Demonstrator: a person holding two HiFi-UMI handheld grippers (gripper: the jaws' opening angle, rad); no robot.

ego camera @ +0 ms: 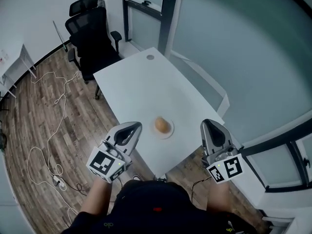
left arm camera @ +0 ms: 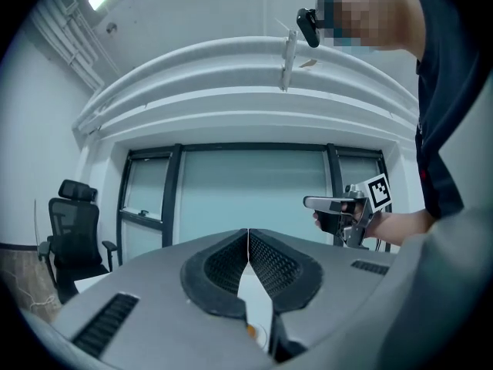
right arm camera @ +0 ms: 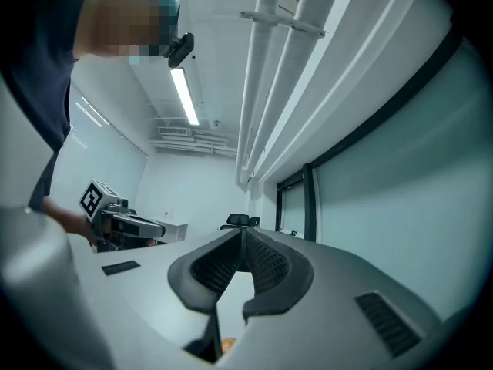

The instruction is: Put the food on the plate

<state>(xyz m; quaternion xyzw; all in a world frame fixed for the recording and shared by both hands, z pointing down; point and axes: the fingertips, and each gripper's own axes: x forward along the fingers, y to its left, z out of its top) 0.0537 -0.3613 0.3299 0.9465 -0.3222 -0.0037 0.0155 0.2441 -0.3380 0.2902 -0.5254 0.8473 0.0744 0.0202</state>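
The left gripper [ego camera: 130, 130] has its jaws pressed together with nothing between them, and so does the right gripper [ego camera: 210, 128]. Both are empty. The bread roll [ego camera: 163, 125] lies between the two and slightly ahead, already sitting on the small white plate [ego camera: 169, 133] close to the near edge of the worktop [ego camera: 141, 82]. It looks round, with no clear long axis. The left jaws are nearer to it. Both grippers are level with that near edge and tilted up toward the windows rather than down at the plate, so the task looks finished.
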